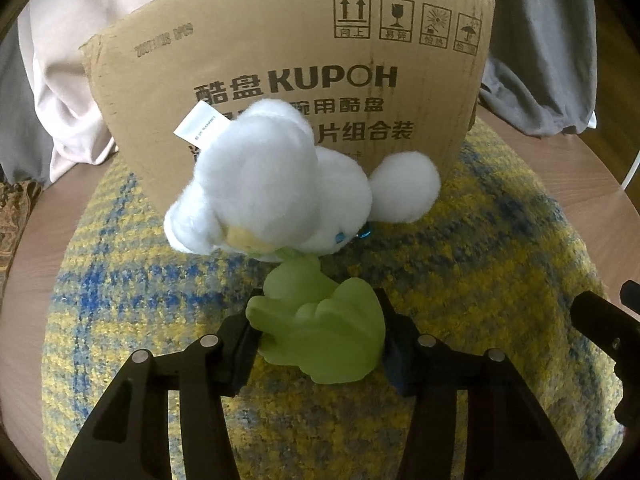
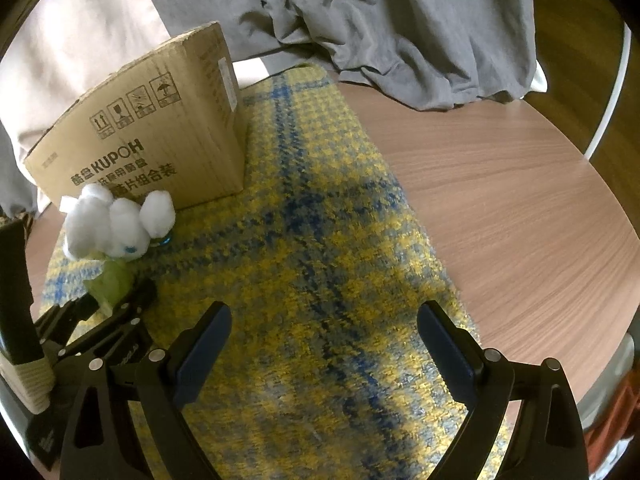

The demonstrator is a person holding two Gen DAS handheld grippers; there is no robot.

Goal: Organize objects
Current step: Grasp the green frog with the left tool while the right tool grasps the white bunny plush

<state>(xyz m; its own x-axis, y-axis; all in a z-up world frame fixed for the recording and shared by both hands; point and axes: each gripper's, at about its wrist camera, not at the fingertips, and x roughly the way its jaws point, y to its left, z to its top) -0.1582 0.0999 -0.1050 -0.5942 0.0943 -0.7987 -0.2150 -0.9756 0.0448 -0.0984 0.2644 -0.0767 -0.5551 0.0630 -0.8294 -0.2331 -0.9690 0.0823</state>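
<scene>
A white plush toy (image 1: 272, 184) with a green lower body (image 1: 320, 328) lies on the yellow and blue mat (image 1: 480, 280), against a brown cardboard box (image 1: 280, 64) printed KUPOH. My left gripper (image 1: 320, 320) is shut on the plush's green part. In the right wrist view the plush (image 2: 116, 220) and box (image 2: 160, 128) sit at the far left, with the left gripper (image 2: 120, 296) on the green part (image 2: 112, 280). My right gripper (image 2: 324, 320) is open and empty above the mat (image 2: 320, 220), well right of the plush.
The mat lies on a round wooden table (image 2: 520, 220). Grey cloth (image 2: 400, 28) and pale cloth (image 2: 80, 40) hang behind the box. A white rim (image 2: 612, 96) curves at the far right. The right gripper's body shows at the left wrist view's right edge (image 1: 600, 320).
</scene>
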